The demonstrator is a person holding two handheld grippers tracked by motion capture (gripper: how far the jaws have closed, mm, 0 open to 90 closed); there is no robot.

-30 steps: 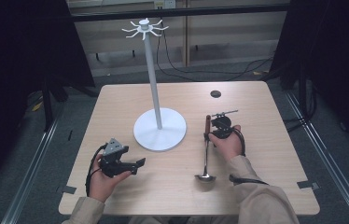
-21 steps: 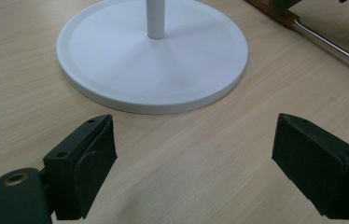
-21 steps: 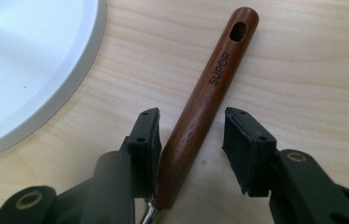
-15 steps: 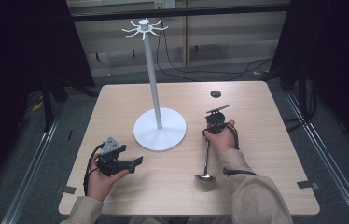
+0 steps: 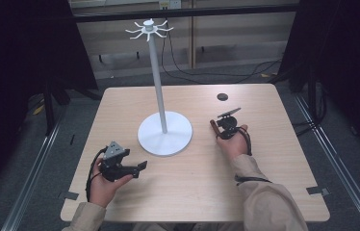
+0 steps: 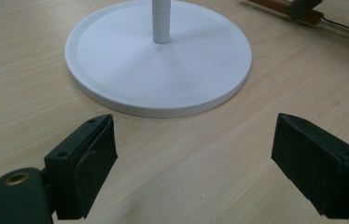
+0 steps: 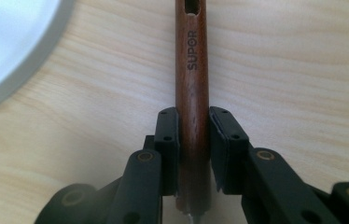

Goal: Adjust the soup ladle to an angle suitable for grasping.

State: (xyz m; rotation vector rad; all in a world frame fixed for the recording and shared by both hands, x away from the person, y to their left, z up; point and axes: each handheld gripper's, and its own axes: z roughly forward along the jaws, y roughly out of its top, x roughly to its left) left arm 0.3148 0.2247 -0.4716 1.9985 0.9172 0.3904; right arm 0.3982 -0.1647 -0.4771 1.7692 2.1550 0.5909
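A white stand has a round base [image 5: 164, 133], a tall pole [image 5: 157, 72] and a ring of hooks [image 5: 148, 30] on top. It stands mid-table. My right gripper [image 5: 226, 126] is to the right of the base, shut on a utensil's brown wooden handle [image 5: 213, 127]. In the right gripper view both pads press the handle [image 7: 191, 70], marked SUPOR, with a hole at its far end. The hand hides the utensil's other end in the high view. My left gripper [image 5: 142, 166] is open near the table's front left, its jaws [image 6: 196, 172] wide apart facing the base [image 6: 158, 65].
A small black disc [image 5: 222, 96] lies on the table at the far right. Past the base, the left gripper view shows the handle and its metal shaft [image 6: 345, 29]. The base's rim [image 7: 4, 42] is left of the right gripper. Cables run over the floor behind the table.
The right hand has shifted slightly toward the far side and turned with the handle. The utensil's bowl, which lay in front of that hand, is now hidden. The left hand has barely moved.
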